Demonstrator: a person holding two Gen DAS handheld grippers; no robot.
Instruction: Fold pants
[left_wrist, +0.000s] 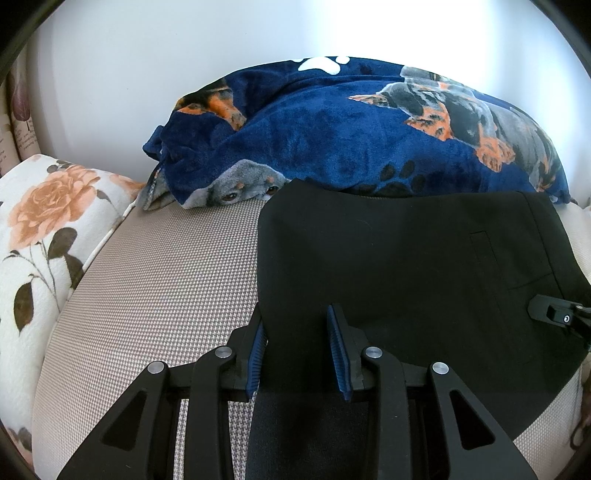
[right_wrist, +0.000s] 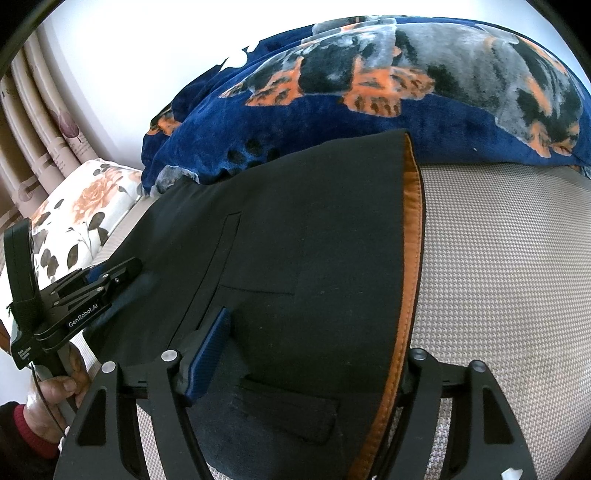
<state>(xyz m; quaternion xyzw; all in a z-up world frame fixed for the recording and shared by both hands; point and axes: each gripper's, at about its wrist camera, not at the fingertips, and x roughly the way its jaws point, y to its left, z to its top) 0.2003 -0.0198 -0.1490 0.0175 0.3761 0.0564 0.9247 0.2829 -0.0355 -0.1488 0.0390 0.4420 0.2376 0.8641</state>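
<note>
Black pants (left_wrist: 406, 266) lie flat below the dog-print blanket (left_wrist: 332, 129); soft, limp, light; left gripper (left_wrist: 299, 350) part-open astride their left edge; right gripper (right_wrist: 317, 354) wide, straddling the orange-lined waistband (right_wrist: 412, 258); grip corners.

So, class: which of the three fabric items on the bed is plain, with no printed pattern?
The black pants; the blue blanket shows dogs, the white pillow roses.

Left gripper (left_wrist: 300, 350) at lower centre, angled downward, blue pads (left_wrist: 339, 343) set narrowly apart. Right gripper (right_wrist: 314, 365) at lower centre, jaws spread wide. Hand (right_wrist: 61, 393) at lower left.
</note>
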